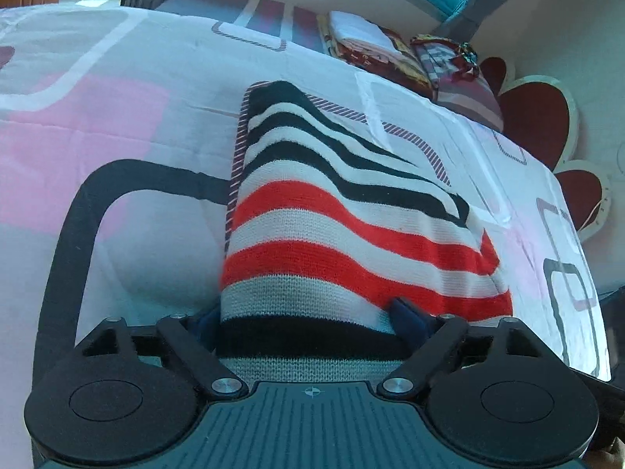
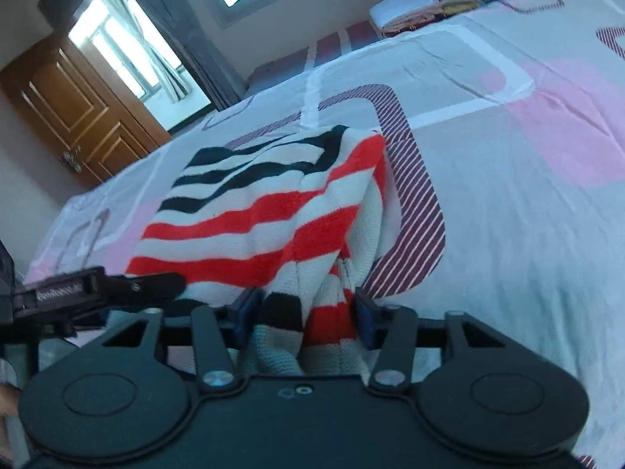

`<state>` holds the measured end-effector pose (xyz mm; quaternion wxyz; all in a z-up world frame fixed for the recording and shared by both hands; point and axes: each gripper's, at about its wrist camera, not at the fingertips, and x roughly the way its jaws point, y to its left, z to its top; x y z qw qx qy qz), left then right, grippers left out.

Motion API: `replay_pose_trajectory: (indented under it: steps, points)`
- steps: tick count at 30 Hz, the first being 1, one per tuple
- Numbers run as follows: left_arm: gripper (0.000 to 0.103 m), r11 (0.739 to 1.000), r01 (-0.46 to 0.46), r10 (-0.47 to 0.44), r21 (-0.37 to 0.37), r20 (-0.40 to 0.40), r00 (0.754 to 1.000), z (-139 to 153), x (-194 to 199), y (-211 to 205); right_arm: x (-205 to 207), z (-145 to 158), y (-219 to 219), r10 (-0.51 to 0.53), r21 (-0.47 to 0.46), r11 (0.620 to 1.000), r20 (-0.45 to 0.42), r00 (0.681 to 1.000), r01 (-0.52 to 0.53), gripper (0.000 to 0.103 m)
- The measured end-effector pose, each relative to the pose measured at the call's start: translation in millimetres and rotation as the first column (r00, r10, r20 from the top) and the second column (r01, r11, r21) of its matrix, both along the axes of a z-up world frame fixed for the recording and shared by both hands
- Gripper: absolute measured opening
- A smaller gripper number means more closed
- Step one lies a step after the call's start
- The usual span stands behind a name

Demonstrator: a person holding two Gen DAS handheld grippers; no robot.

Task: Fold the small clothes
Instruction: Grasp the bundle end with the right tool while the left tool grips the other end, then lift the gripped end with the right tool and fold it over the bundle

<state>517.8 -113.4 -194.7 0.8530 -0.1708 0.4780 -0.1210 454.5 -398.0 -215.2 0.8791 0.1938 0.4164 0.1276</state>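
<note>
Striped knit garment (image 1: pixel 351 211) on patterned bedsheet (image 1: pixel 117 97), folded clothes (image 1: pixel 367 43) beyond

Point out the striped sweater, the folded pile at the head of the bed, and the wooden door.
striped sweater (image 1: pixel 351 234), left wrist view, red stripe mid-fabric
folded pile (image 1: pixel 363 35), left wrist view, white top layer
wooden door (image 2: pixel 78 113), right wrist view, upper panel

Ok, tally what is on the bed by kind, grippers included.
Striped knit garment in black, white and red: 1
Stacks of folded cloth by the headboard: 2
Black two-finger grippers, left gripper and right gripper: 2
Total: 5
</note>
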Motion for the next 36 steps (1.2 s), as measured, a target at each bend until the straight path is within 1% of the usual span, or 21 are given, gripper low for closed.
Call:
replay_pose_trajectory:
  steps: [2,4,5,6,8,9,11,12,13,14,16,19,22,23,25,26,29,36]
  points:
    - [0.087,1.0,-0.005,0.004,-0.017,-0.009,1.0,-5,2,1,-1,1,0,-0.002,0.001,1.0,0.001,1.0,0.002,0.047]
    - [0.087,1.0,-0.008,0.008,-0.013,-0.002,1.0,-7,3,-1,3,-6,0,-0.001,0.025,1.0,-0.013,1.0,0.001,0.053]
    - [0.087,1.0,-0.007,0.007,0.0,0.006,1.0,-6,3,-4,4,-10,-1,-0.007,0.047,0.999,-0.014,1.0,0.007,0.054]
    - [0.087,1.0,-0.009,0.009,0.01,0.012,1.0,-7,3,-7,6,-11,1,-0.012,0.051,0.999,-0.006,1.0,0.012,0.055]
    - [0.087,1.0,-0.019,0.019,0.014,0.007,1.0,-5,4,-10,7,-11,6,-0.016,0.036,0.999,0.004,1.0,0.016,0.055]
    - [0.083,1.0,-0.018,0.018,0.016,0.007,1.0,-2,3,-11,7,-10,7,-0.022,0.032,0.999,0.001,1.0,0.022,0.054]
    - [0.076,0.999,0.003,-0.004,0.037,0.036,0.999,6,-4,-11,6,-7,8,-0.037,0.035,0.999,-0.013,0.999,0.038,0.049]
    - [0.076,0.999,0.012,-0.014,0.041,0.045,0.999,9,-6,-10,3,-4,8,-0.05,0.043,0.998,-0.015,0.999,0.051,0.04]
    - [0.076,0.999,0.02,-0.022,0.046,0.045,0.999,7,-5,-10,-1,0,10,-0.052,0.031,0.998,0.0,0.999,0.052,0.037]
    - [0.076,0.999,0.019,-0.021,0.046,0.039,0.999,3,-3,-10,-3,2,12,-0.049,0.014,0.999,0.013,0.999,0.049,0.037]
    - [0.076,1.0,0.001,-0.002,0.019,0.029,1.0,-2,3,-7,-2,-1,14,-0.049,0.004,0.999,0.015,0.999,0.049,0.037]
    - [0.076,0.999,-0.005,0.003,0.051,0.04,0.999,1,1,-13,2,-5,14,-0.059,0.006,0.998,0.017,0.998,0.059,0.037]
    - [0.075,0.997,0.019,-0.023,0.078,0.056,0.998,8,-5,-16,0,-5,15,-0.072,0.009,0.997,0.012,0.997,0.072,0.037]
    - [0.075,0.997,0.021,-0.026,0.081,0.055,0.998,8,-6,-16,-1,-2,16,-0.068,-0.005,0.998,0.016,0.998,0.069,0.037]
    - [0.075,0.998,0.01,-0.013,0.063,0.043,0.999,5,-4,-13,-4,2,22,-0.043,-0.056,0.997,0.037,0.998,0.045,0.037]
    - [0.075,0.998,0.004,-0.006,0.059,0.042,0.999,5,-4,-13,-4,2,22,-0.042,-0.059,0.997,0.036,0.998,0.044,0.037]
    - [0.074,0.996,0.006,-0.012,0.083,0.068,0.998,10,-8,-16,-1,0,17,-0.072,-0.009,0.997,0.017,0.997,0.072,0.036]
    - [0.069,0.998,-0.006,0.002,0.058,0.065,0.998,16,-14,-7,-4,8,18,-0.077,0.008,0.997,0.038,0.996,0.076,0.034]
